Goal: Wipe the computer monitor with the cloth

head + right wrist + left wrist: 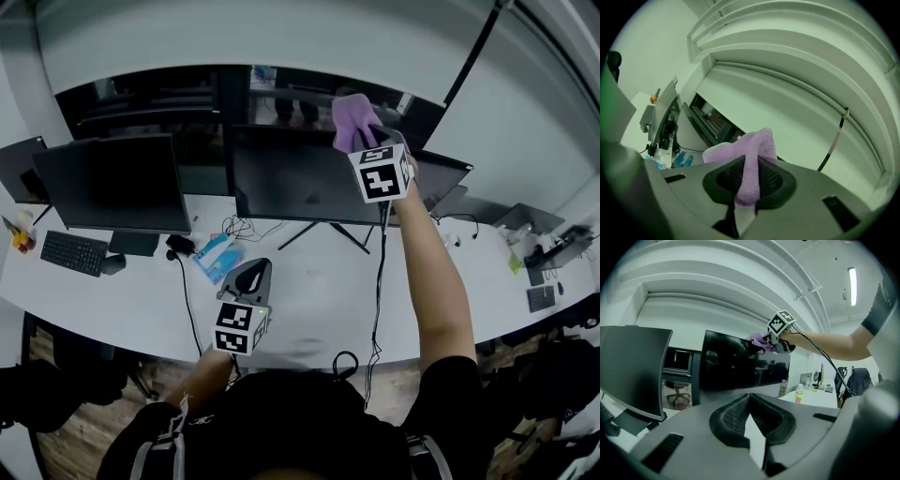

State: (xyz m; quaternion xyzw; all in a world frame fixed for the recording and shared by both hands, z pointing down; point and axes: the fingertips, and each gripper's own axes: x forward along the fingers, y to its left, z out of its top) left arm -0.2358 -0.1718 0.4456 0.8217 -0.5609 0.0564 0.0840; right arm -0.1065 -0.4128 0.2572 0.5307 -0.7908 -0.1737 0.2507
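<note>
The dark monitor (300,178) stands at the middle of the white desk, its screen off. My right gripper (367,139) is raised at the monitor's top right corner, shut on a purple cloth (351,118) that bunches above the jaws. In the right gripper view the cloth (747,161) is pinched between the pads. From the left gripper view the monitor (740,366) and the cloth (761,341) at its top edge are seen. My left gripper (248,274) hovers low over the desk in front of the monitor, jaws closed with nothing between them (751,401).
A second monitor (112,183) stands to the left with a keyboard (73,251) and mouse (112,264). A blue packet (216,257) and cables (246,227) lie near the monitor's foot. A laptop (448,178) sits right of it. A cable (379,281) hangs from my right gripper.
</note>
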